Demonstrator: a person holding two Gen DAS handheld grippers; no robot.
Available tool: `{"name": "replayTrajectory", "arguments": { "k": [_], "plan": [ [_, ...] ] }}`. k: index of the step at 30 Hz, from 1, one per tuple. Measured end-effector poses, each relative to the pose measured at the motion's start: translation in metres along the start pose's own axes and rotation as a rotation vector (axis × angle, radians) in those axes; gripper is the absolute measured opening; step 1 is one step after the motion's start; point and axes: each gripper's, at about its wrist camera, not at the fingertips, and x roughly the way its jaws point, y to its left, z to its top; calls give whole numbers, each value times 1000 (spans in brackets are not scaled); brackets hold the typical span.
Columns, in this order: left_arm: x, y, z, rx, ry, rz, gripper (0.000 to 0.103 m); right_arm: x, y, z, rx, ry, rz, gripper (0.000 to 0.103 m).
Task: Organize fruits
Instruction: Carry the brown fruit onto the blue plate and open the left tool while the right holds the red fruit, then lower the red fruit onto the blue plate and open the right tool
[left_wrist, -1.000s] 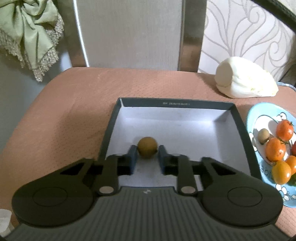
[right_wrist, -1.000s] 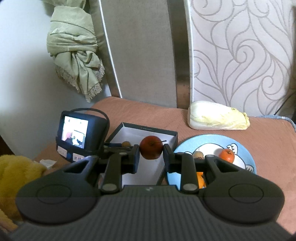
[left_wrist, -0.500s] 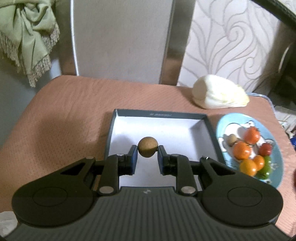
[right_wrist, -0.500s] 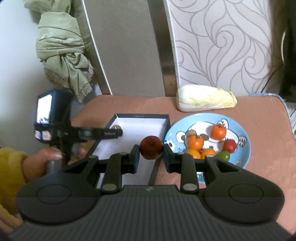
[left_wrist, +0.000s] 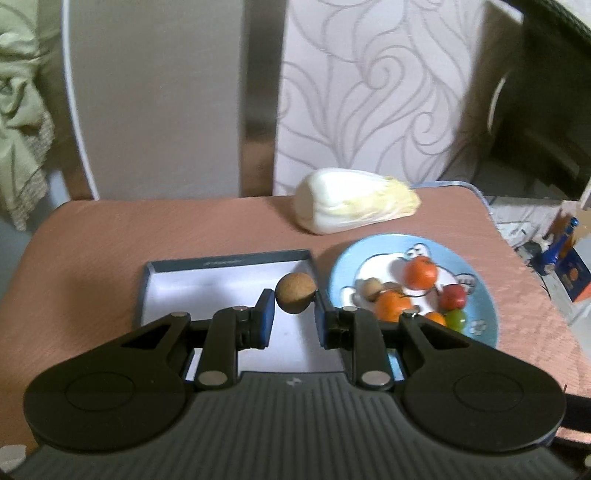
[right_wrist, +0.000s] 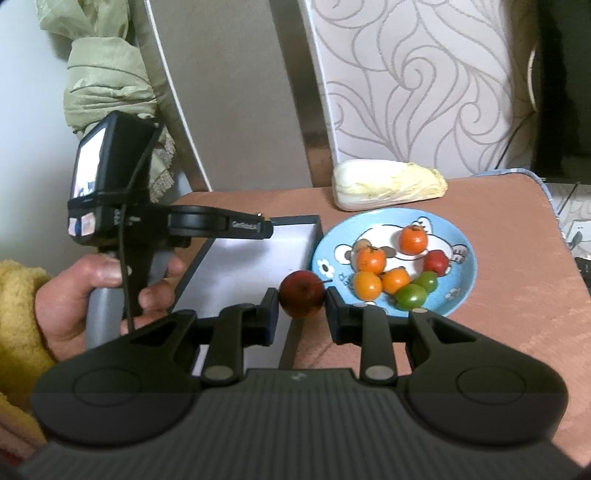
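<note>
A fuzzy yellow sleeve (right_wrist: 18, 314) shows at the left edge of the right wrist view only, with a hand (right_wrist: 92, 291) around a grey handle. That handle belongs to the left gripper (left_wrist: 293, 306), which is squeezed tight on a round brown fruit (left_wrist: 295, 292) with rough, dull skin. It hangs in the air over the box's right edge.

The box (left_wrist: 177, 291) is flat and square-cornered, with dark walls and a white floor. It sits near the front left of the surface (left_wrist: 92, 236), which wears a bumpy pink-brown cloth.

The right gripper (right_wrist: 301, 301) is closed on one shiny dark red fruit (right_wrist: 302, 293) with a thin stalk, held above the box's right wall.

Just right of the box is a round blue plate (right_wrist: 461, 280) with a cartoon picture. On it, the right wrist view shows four smooth orange fruits, one red, two green, and a small brown one half hidden.

One long, pale, leafy cabbage (right_wrist: 388, 184) lies at the back edge.
</note>
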Motion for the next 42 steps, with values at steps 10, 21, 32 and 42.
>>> {"name": "replayTrajectory", "arguments": {
  "k": [10,21,32,42],
  "plan": [
    [11,-38,11,50,-1,-65,27,-29,-10,-6,39,-39,-73,30],
    [35,-79,16,105,20,-122,27,-51,-19,-16,69,-64,-142,30],
    [71,-105,13,149,55,-140,27,-64,-27,-27,115,-63,-216,30],
    [101,-117,13,173,88,-141,32,-67,-32,-31,141,-47,-264,30]
  ]
}}
